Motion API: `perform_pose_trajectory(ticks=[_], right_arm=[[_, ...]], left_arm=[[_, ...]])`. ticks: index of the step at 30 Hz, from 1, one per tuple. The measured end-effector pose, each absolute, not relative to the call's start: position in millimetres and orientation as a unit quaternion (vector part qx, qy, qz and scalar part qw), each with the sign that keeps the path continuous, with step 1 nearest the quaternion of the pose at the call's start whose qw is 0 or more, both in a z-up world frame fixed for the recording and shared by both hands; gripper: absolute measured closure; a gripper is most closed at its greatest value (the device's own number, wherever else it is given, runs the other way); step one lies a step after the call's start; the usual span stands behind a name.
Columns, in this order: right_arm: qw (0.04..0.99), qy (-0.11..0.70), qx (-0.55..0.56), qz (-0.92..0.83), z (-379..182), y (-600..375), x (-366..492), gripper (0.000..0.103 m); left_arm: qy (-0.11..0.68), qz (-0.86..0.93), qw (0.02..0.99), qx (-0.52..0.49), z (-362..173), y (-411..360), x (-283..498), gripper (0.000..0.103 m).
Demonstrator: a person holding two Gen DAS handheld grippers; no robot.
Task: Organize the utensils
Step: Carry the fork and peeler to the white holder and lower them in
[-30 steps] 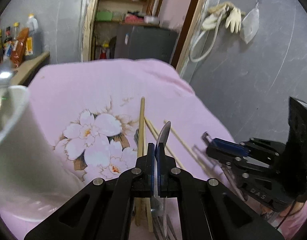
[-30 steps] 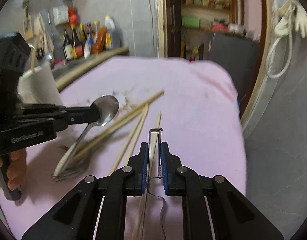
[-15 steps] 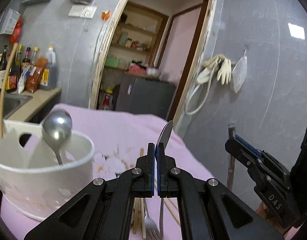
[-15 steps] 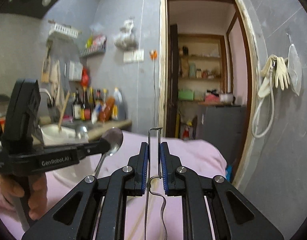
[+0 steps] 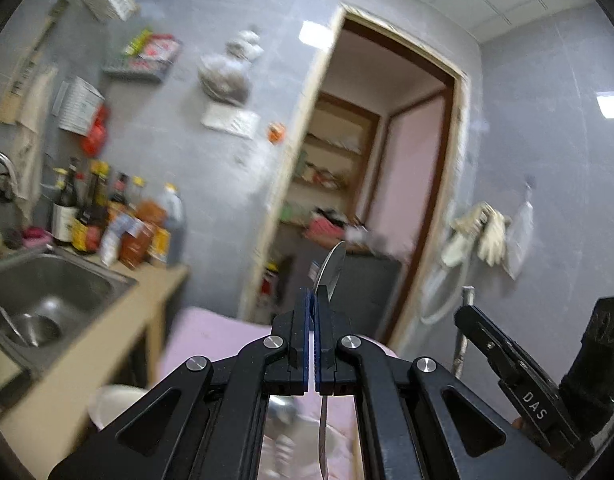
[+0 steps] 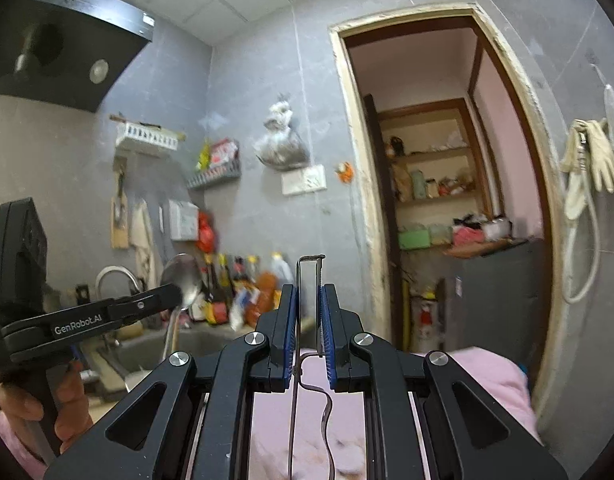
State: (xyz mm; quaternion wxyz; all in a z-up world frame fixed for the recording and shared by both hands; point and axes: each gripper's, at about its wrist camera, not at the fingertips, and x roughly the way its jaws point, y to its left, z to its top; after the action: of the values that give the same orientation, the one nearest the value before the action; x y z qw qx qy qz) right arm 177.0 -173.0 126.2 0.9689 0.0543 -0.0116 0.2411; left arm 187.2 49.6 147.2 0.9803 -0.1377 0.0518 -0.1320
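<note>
The left gripper (image 5: 312, 312) is clamped tight on a spoon (image 5: 331, 266), bowl upward; the right gripper (image 6: 308, 312) pinches a wire peeler (image 6: 310, 280) between narrow jaws. Both tools point level, raised above the pink cloth (image 6: 483, 376). A white holder (image 5: 111, 400) shows low at the cloth's left edge. Judging by this, both utensils are picked up but not yet stowed.

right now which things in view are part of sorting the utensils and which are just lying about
Job:
- spoon in left gripper
- wire peeler in right gripper
- white holder

Just there:
- sauce bottles
- sink
- hanging gloves
</note>
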Motion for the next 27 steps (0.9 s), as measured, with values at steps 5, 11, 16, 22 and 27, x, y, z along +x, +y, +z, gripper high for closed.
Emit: perform_pose_trajectory(ticks=[5,11,16,22,27], right_arm=[[0.96,-0.025,0.075,0.268,132,-142,193,0.093],[0.952,-0.04,0.095,0.289,125,-116,204,0.093],[0.952,-0.034,0.078,0.296,110,-96,211,0.093],[0.954,-0.013,0.057,0.296,94,-87,219,0.093],[0.955,0.007,0.048,0.294,84,-88,220,0.093]], left_arm=[[0.018,-0.067,0.985,-0.155,151,101,184,0.103],[0.003,-0.011,0.985,-0.17,134,135,191,0.103],[0.005,0.021,0.985,-0.172,109,141,196,0.103],[0.011,0.026,0.985,-0.169,90,134,205,0.103],[0.02,0.019,0.987,-0.161,81,123,206,0.103]])
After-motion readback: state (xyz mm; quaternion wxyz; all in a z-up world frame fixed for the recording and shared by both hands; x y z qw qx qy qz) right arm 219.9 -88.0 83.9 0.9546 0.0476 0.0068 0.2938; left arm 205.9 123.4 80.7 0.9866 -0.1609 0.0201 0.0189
